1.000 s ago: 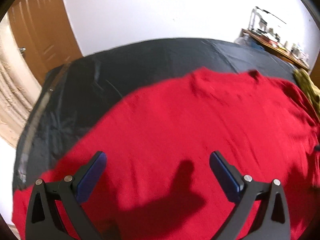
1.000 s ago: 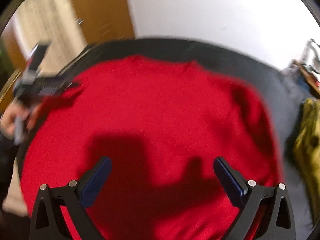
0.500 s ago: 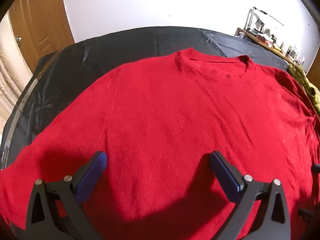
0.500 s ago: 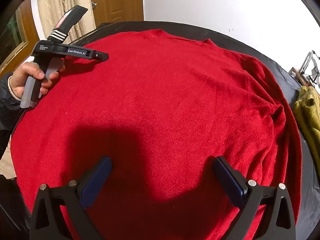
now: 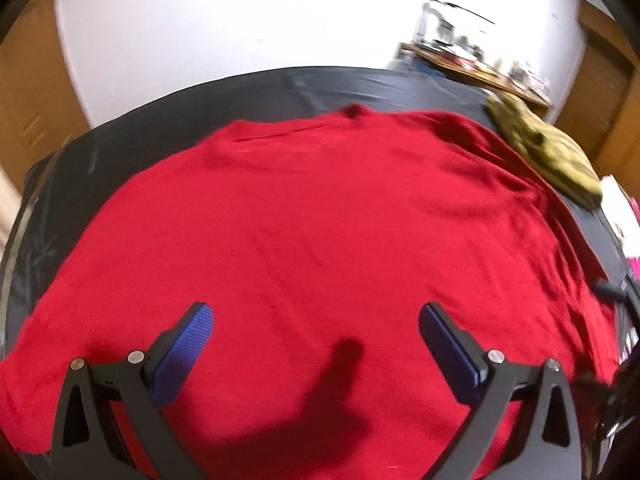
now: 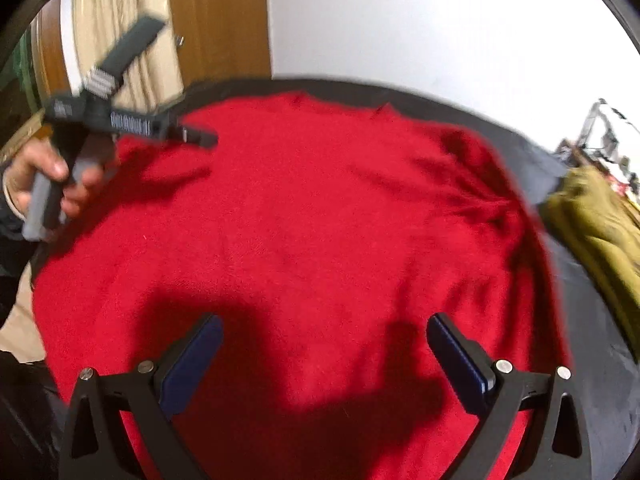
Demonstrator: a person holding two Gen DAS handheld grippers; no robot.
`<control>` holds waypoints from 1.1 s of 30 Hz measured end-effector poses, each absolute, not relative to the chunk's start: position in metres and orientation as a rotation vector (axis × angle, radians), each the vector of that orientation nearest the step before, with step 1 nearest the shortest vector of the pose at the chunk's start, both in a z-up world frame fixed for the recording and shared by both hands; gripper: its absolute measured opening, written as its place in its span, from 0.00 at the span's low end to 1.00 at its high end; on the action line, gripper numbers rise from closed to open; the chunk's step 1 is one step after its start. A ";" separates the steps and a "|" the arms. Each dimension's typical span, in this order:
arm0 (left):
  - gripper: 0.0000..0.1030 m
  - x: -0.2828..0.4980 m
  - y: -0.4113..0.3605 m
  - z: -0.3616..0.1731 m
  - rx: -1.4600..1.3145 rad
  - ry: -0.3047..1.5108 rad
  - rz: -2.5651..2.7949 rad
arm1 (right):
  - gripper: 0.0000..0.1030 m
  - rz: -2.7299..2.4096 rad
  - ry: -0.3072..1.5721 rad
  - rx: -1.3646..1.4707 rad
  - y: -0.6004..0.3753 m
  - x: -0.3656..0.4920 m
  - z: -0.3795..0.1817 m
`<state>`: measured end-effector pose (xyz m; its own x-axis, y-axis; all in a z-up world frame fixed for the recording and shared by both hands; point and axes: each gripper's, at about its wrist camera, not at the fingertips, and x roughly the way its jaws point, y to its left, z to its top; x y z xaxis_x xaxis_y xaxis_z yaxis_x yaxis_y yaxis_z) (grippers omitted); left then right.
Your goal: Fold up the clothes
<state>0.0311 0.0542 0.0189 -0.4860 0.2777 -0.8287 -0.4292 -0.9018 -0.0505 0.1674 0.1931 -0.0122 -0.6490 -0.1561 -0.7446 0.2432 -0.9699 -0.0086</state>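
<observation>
- A bright red knitted sweater (image 5: pixel 320 220) lies spread flat, front up, over a black glossy sheet that covers the tabletop (image 5: pixel 132 136); its round neckline points to the far edge, toward the white wall (image 5: pixel 240 20).
- The sweater's body takes up most of the black surface; one sleeve runs off toward the near left in the left wrist view, and the other side is bunched into soft folds near the right edge (image 6: pixel 480 184).
- The left gripper (image 5: pixel 316 316), black with blue ridged pads, hovers above the lower part of the sweater; its jaws are spread wide with nothing between them, and only its shadow falls on the cloth.
- In the right wrist view the left gripper (image 6: pixel 200 140) shows from the side, above the sweater's far left shoulder area, gripped by a bare hand (image 6: pixel 44 176) on a grey handle. The picture is blurred there, so whether its tips touch the knit cannot be told.
- The right gripper (image 6: pixel 324 328), of the same build, sits over the near hem region of the sweater; its jaws too are wide apart and hold nothing.
- A crumpled olive-yellow garment (image 5: pixel 548 152) lies on the black sheet just beside the sweater's right side; whether the two fabrics touch cannot be told.
- A brown wooden door (image 6: pixel 220 20) and a beige curtain (image 6: pixel 116 12) stand behind the tabletop on the left; a cluttered wooden shelf (image 5: pixel 472 68) sits in the far right background, too blurred to read.
</observation>
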 end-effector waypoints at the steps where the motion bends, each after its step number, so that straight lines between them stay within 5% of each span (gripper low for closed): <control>1: 1.00 0.034 0.061 0.018 -1.287 0.231 2.374 | 1.00 -2.702 0.136 1.164 0.204 0.179 -0.006; 11: 1.00 0.037 0.095 -0.009 -1.326 0.178 2.275 | 0.95 -3.026 -0.014 1.280 0.310 0.264 -0.003; 20: 1.00 0.043 0.096 -0.014 -1.286 0.246 2.325 | 0.50 -2.944 -0.179 1.354 0.330 0.253 -0.030; 24: 1.00 0.047 0.102 -0.015 -1.261 0.296 2.344 | 0.15 -2.917 -0.182 1.355 0.325 0.251 -0.034; 33: 1.00 0.048 0.100 -0.016 -1.238 0.301 2.357 | 0.06 -3.130 -0.313 1.137 0.347 0.262 0.006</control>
<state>0.0475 0.0997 -0.0162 -0.4908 0.2937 -0.8203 -0.4906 -0.8712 -0.0184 0.2622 0.3466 0.0061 -0.7509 0.1256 -0.6484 -0.2516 -0.9621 0.1051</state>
